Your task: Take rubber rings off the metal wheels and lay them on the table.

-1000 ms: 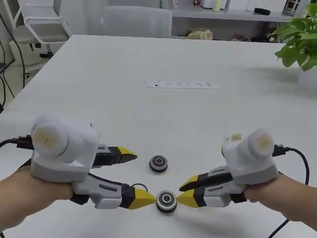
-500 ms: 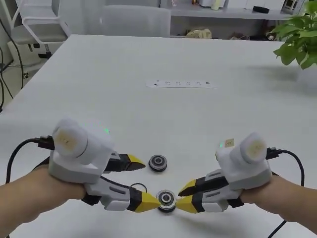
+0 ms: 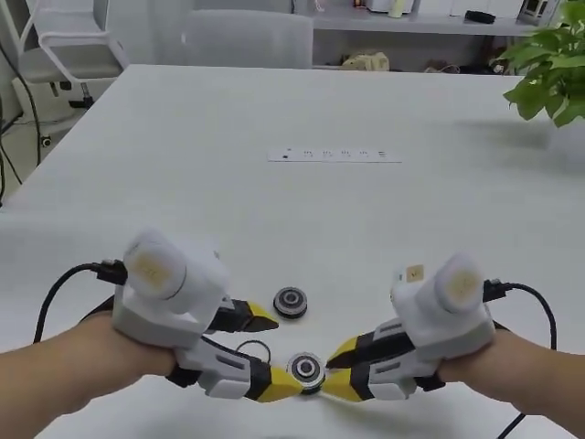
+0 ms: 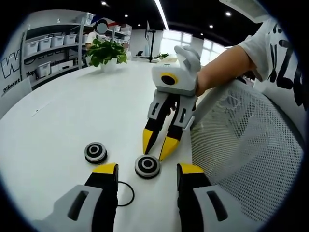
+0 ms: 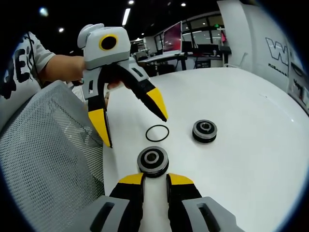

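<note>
Two metal wheels with black rubber rings lie on the white table [image 3: 302,210]. The near wheel [image 3: 305,369] [image 4: 147,166] [image 5: 153,161] sits between the two grippers. My left gripper [image 3: 272,353] [image 4: 148,171] is open wide, and its lower yellow tip touches the wheel's left side. My right gripper [image 3: 336,369] [image 5: 154,180] is open only a little, its tips right at the wheel's other side. The far wheel [image 3: 291,302] [image 4: 95,152] [image 5: 204,130] lies free. A loose black rubber ring [image 3: 251,352] [image 4: 123,193] [image 5: 157,133] lies flat between the left jaws.
A white power strip [image 3: 334,155] lies mid-table. A green plant [image 3: 547,69] stands at the far right, a chair [image 3: 69,46] at the far left. A mesh chair back [image 4: 241,140] [image 5: 48,145] is close to the table's near edge.
The left gripper has moved right and nearer, its lower tip now against the near wheel. The right gripper has edged in from the other side. Wheels and loose ring lie as before.
</note>
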